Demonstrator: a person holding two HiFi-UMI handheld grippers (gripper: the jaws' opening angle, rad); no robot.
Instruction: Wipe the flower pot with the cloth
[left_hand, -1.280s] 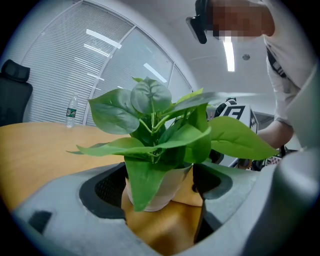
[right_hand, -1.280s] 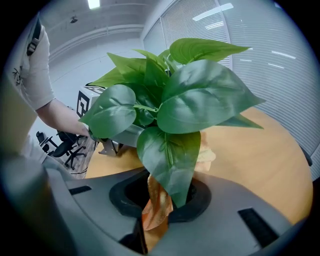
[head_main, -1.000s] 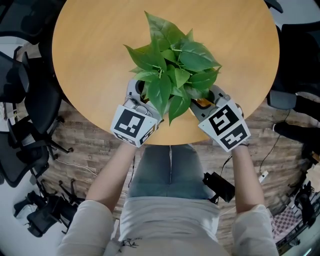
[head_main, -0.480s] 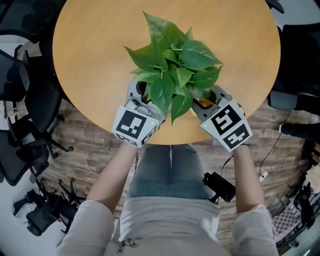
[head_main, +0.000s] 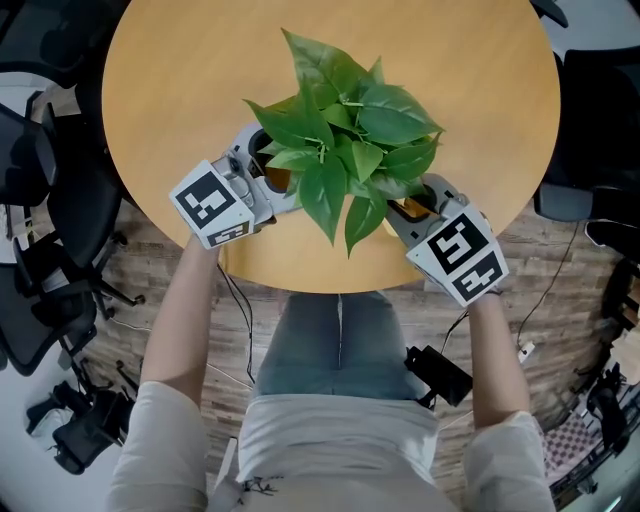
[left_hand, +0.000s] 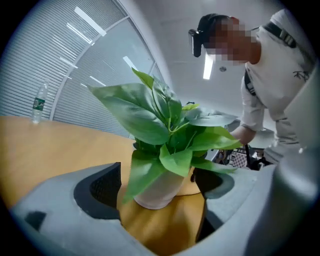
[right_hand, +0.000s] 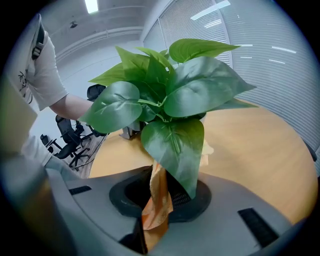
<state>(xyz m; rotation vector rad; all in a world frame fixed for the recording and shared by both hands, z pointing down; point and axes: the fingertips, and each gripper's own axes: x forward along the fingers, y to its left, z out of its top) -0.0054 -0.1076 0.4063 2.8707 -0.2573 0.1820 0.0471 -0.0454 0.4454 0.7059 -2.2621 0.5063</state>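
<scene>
Pot (left_hand: 159, 192) near table's (head_main: 180, 80) 6 o'clock edge, left gripper (head_main: 258, 170) at its 9 o'clock, jaws apart, probably to brace it, right gripper (head_main: 420, 200) at 4 o'clock pinching orange cloth (right_hand: 156, 200) for wiping.

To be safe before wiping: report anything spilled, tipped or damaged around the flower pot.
Nothing stands out. The flower pot stands upright on the table, no soil visible around it. The right tool pinches the orange cloth; the left tool is open, the pot between its jaws.
</scene>
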